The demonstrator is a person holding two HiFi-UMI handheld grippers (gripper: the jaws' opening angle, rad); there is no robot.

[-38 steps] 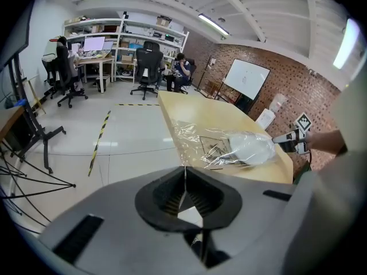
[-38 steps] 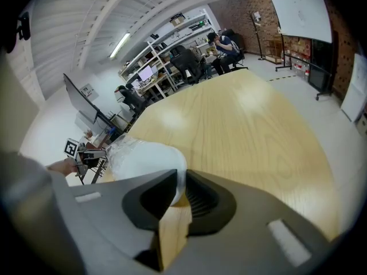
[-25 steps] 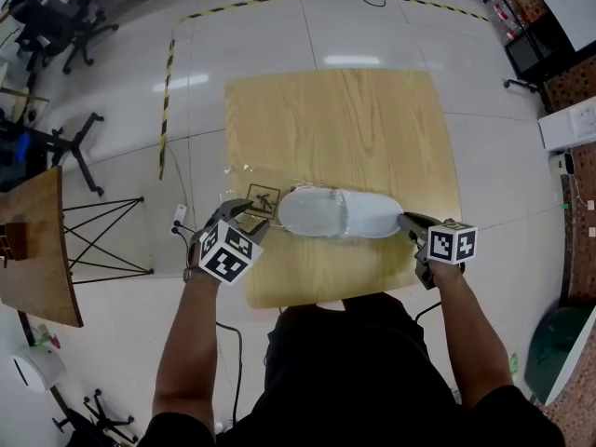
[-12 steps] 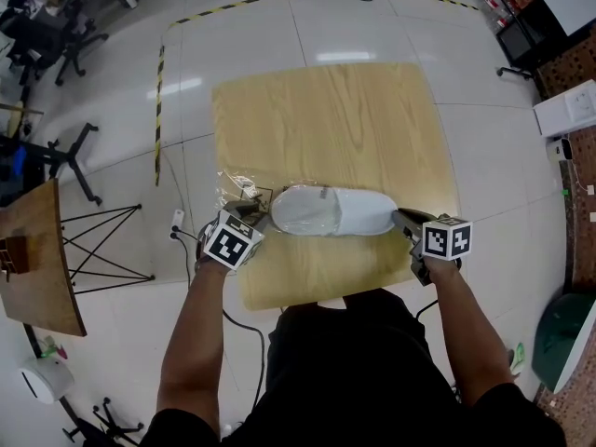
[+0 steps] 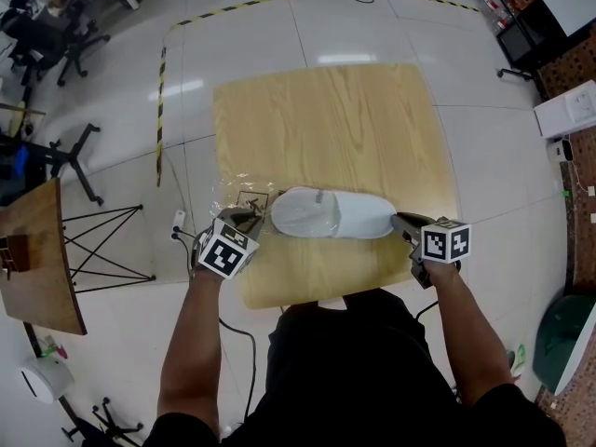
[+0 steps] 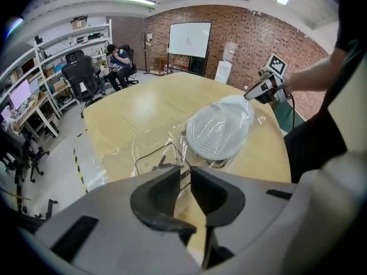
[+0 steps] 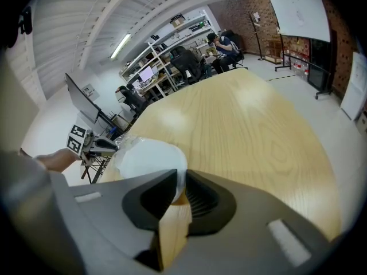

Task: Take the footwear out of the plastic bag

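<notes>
At the lower edge of the wooden table (image 5: 326, 119), in the head view, two bare forearms are stretched forward from the bottom of the frame, one on each side of a dark-clothed torso. The left gripper (image 5: 253, 220) is held at the lower left of the tabletop and tilted steeply down, its marker cube turned towards the camera. Its jaws have just been closing; in the left gripper view a narrow gap is seen between the tips of the left gripper (image 6: 182, 171), and the crinkled edge of the clear plastic bag (image 6: 143, 153) is caught in that gap, though the pads are not seen to press on it.

The right gripper (image 5: 400, 220) is angled down and inward from the lower right. In the right gripper view its jaws (image 7: 179, 179) are clenched on the near end of the white slipper (image 7: 146, 159), gripped through the film.

The slipper (image 5: 331, 214) is laid crosswise between the two grippers, inside the plastic bag (image 5: 237, 198), whose loose, flattened end is spread on the table towards the left gripper. The ribbed sole of the slipper (image 6: 221, 130) is shown to the left gripper view.

The rest of the tabletop is bare. On the floor at the upper left, a yellow-and-black tape line (image 5: 163, 91) is laid and office chairs (image 5: 47, 26) are parked; a small wooden side table (image 5: 33, 259) is placed at the left edge.
</notes>
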